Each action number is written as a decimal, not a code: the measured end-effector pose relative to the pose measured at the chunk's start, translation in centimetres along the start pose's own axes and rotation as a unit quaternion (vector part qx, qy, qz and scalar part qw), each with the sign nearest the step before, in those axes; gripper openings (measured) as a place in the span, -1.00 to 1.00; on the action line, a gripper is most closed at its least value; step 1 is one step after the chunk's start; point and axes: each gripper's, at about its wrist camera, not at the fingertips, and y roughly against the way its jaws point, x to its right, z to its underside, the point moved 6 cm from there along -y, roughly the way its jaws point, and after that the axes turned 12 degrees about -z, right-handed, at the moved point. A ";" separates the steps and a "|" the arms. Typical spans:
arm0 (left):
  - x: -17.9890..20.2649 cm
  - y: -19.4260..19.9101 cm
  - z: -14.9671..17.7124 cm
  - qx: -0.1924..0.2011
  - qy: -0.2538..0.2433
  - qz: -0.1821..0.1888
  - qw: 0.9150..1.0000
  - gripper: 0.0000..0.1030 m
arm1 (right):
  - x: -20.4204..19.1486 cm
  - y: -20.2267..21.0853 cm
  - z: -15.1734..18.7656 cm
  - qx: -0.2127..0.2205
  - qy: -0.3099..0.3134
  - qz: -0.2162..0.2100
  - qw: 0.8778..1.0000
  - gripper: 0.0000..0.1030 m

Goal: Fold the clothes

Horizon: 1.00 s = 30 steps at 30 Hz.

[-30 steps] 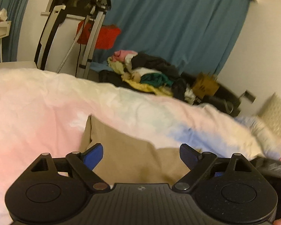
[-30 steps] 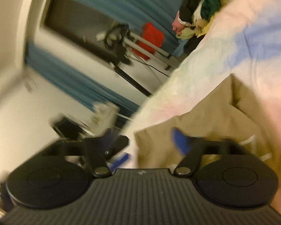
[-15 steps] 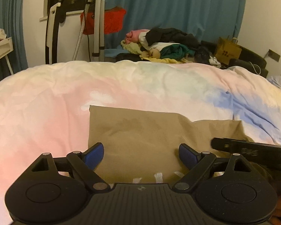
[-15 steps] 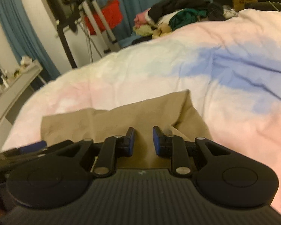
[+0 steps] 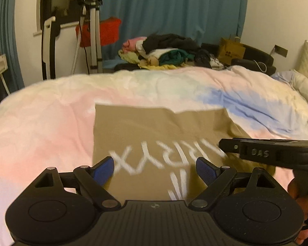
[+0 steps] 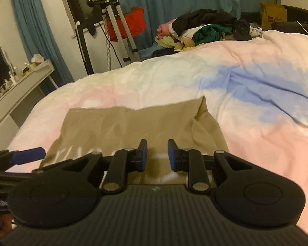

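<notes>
1. Both your grippers have swung level and dropped closer to the shirt (image 5: 154, 135) since a second ago; white lettering on it now shows in the left view, where only plain tan showed before.
2. Shirt lies flat on the bed (image 5: 41, 127), near edge toward you, far edge straight, one flap bunched at its right side (image 6: 207, 123). It looks part-folded already, though how many folds I can't tell.
3. Left gripper (image 5: 155, 167): jaws wide apart, nothing between the pads, hovering over the lettered near part of the shirt. Wide spread probably readies it to take a cloth edge.
4. Right gripper (image 6: 157, 155): jaws have just been closing, now a narrow gap. Shirt sits below and behind that gap; the pads don't visibly pinch any cloth, so nothing is held as far as I can see.
5. Each gripper sits at one side of the near hem, likely so you can lift both corners together and fold away from you.
6. Clothes pile (image 6: 205, 28) waits beyond the bed, well apart from the shirt — more to fold.
</notes>
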 end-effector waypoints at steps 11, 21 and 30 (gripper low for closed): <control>-1.0 4.0 1.1 -0.015 0.113 0.045 0.992 0.75 | 0.8 4.2 1.6 0.011 -0.110 -0.043 0.993 -0.48; -3.9 0.7 5.5 -0.159 0.358 0.171 0.904 0.82 | 2.1 5.8 4.5 -0.002 -0.349 -0.199 0.916 0.75; -7.1 -2.4 6.6 -0.137 0.470 0.140 0.861 -0.15 | 1.6 0.9 8.0 -0.044 -0.487 -0.278 0.827 0.75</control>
